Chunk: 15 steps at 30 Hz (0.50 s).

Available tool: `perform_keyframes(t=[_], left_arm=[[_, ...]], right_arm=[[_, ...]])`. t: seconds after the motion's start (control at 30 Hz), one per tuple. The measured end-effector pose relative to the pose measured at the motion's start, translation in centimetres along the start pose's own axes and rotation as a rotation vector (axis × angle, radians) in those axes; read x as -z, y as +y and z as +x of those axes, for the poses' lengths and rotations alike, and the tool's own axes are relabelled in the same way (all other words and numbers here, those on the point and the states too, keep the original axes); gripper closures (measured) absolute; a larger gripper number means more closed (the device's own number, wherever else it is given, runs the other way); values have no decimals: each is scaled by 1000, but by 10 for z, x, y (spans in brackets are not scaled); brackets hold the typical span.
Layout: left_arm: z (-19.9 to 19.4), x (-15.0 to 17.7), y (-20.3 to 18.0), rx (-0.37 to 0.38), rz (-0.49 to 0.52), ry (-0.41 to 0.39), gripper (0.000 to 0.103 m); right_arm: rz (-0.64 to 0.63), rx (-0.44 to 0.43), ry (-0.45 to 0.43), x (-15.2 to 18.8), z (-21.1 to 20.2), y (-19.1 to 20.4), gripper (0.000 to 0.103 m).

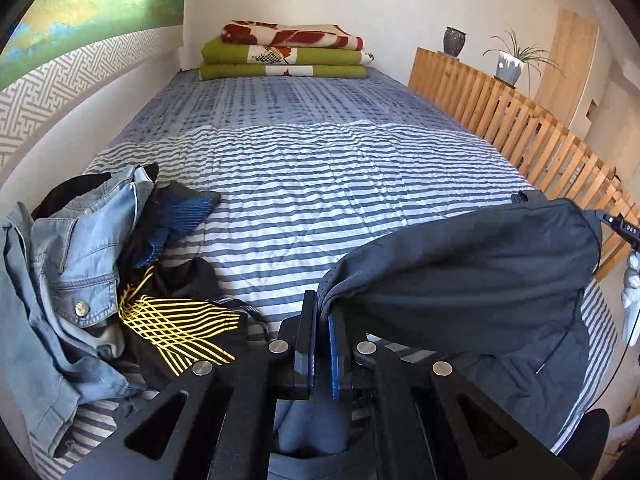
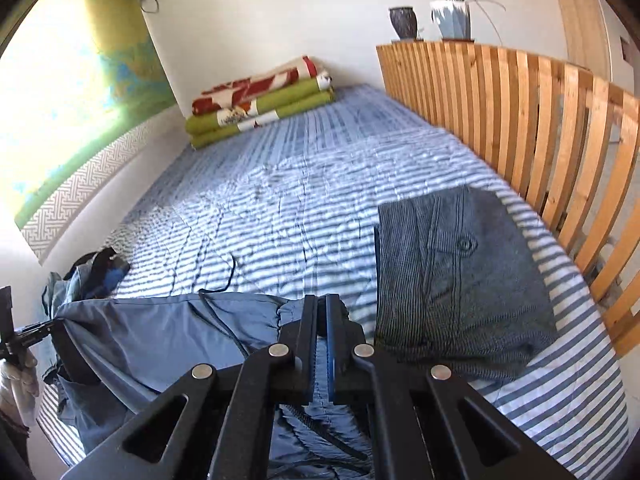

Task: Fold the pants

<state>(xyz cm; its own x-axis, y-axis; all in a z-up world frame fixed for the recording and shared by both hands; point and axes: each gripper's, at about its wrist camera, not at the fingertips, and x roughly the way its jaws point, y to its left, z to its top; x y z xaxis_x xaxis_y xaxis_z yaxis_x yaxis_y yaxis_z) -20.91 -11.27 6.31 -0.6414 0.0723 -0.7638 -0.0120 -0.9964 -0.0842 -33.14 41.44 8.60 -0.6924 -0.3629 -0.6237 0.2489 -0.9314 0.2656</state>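
Grippers (image 1: pixel 322 312) (image 2: pixel 322 312) (both tilted downward) clamping pants (image 1: pixel 472 272)

Grippers: two, left gripper (image 1: pixel 322 312), right gripper (image 2: pixel 322 312)
Folded blankets (image 1: pixel 286 54) at 12 o'clock: three
Pots (image 2: pixel 404 22): two
Unfolded garments (image 1: pixel 80 248) at 9 o'clock: perhaps four

**Both grippers clamped, held up over the near end**

The left gripper (image 1: pixel 322 308) points forward and downward, its two fingers drawn together with only a thin fold of dark cloth pinched between the pads. The right gripper (image 2: pixel 322 312) takes the same pose, tilted down, fingers pressed nearly flush on a gathered edge of fabric. In the right wrist view the left gripper shows at the far left edge, with a pale-gloved hand (image 2: pixel 18 380) beneath it.
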Motion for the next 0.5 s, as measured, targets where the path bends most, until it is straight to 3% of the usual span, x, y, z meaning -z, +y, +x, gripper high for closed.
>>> perform_keyframes(t=[0.03, 0.13, 0.2, 0.27, 0.3, 0.4, 0.5], left_arm=[[10, -3, 1, -17, -8, 19, 92], [56, -15, 2, -97, -53, 104, 50], [79, -15, -9, -133, -52, 114, 51], [86, -13, -26, -112, -37, 95, 50], [86, -12, -33, -107, -20, 91, 50], [76, -7, -51, -137, 64, 79, 50], [59, 0, -50, -115, 64, 61, 50]], right_arm=[[3, 8, -14, -6, 2, 2, 100], [27, 49, -51, -25, 22, -1, 100], [-13, 113, -37, -39, 54, 1, 97], [-17, 194, 75, -46, 94, -4, 96], [-4, 218, 90, -47, 101, -9, 96], [-23, 199, 85, -42, 91, -12, 93], [6, 126, 117, -23, 65, -23, 86]])
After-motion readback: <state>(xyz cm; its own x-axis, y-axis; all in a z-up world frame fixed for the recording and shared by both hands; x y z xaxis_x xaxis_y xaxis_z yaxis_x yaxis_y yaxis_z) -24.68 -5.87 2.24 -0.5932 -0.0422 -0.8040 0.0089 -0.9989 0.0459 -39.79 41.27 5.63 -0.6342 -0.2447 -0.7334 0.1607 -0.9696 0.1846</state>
